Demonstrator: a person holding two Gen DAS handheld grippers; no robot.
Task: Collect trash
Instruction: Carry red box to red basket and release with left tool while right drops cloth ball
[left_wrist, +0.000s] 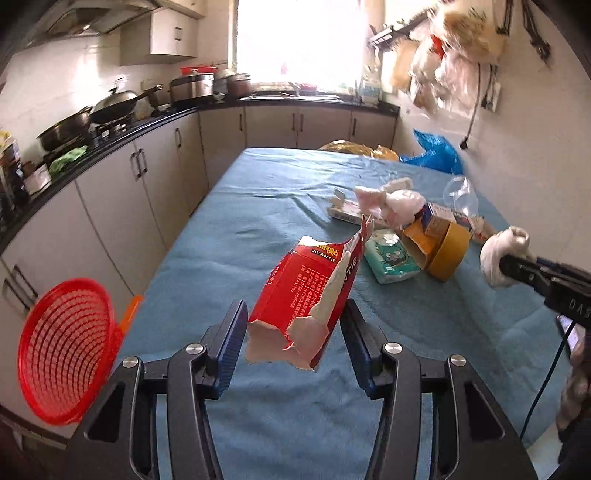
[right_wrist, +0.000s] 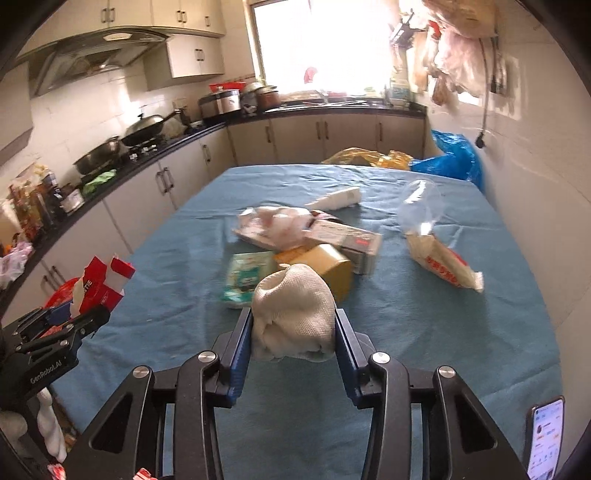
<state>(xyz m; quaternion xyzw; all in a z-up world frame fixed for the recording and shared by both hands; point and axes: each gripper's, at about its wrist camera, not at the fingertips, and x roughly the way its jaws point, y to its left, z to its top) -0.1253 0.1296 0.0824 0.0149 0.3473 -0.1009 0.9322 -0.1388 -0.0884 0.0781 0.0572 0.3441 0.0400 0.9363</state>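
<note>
My left gripper (left_wrist: 295, 310) is shut on a torn red cardboard box (left_wrist: 306, 295), which hangs above the blue-covered table (left_wrist: 236, 221). In the right wrist view the same box (right_wrist: 99, 284) sticks up from the left gripper (right_wrist: 85, 317) at the left edge. A balled white cloth (right_wrist: 291, 306) is clamped between the pads of my right gripper (right_wrist: 291, 317), clear of the table. From the left wrist view, the right gripper (left_wrist: 506, 266) and its cloth (left_wrist: 498, 251) are at the far right. A red mesh basket (left_wrist: 66, 350) stands off the table's left side.
A pile lies mid-table: tissue pack (right_wrist: 247, 277), yellow round container (right_wrist: 332, 269), flat boxes (right_wrist: 347, 236), crumpled bag (right_wrist: 280, 218), clear cup (right_wrist: 421, 206), wrapper (right_wrist: 443, 266), white tube (right_wrist: 340, 197). A phone (right_wrist: 546, 435) lies near right. Kitchen counter with pans (left_wrist: 110, 110) runs along the left.
</note>
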